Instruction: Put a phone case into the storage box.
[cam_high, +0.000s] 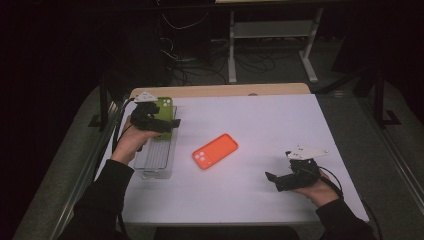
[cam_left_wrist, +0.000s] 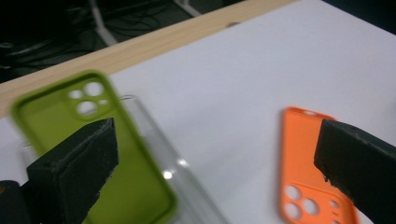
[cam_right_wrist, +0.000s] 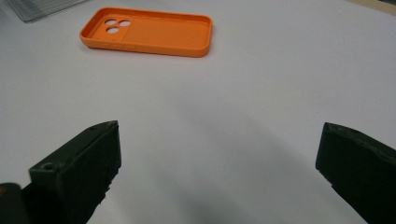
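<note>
Now: left hand-held gripper (cam_high: 167, 125) wide, empty, over green phone case (cam_high: 165, 106) on clear tray (cam_high: 157, 162) | right hand-held gripper (cam_high: 272, 181) wide, empty, low over table (cam_high: 270, 120) | orange phone case (cam_high: 215, 151) flat mid-table

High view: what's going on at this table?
A person holds a claw in each hand. The left claw, open, hovers over a green phone case lying on a clear tray at the table's left. The right claw, open and empty, sits near the front right. An orange phone case lies mid-table, untouched.
</note>
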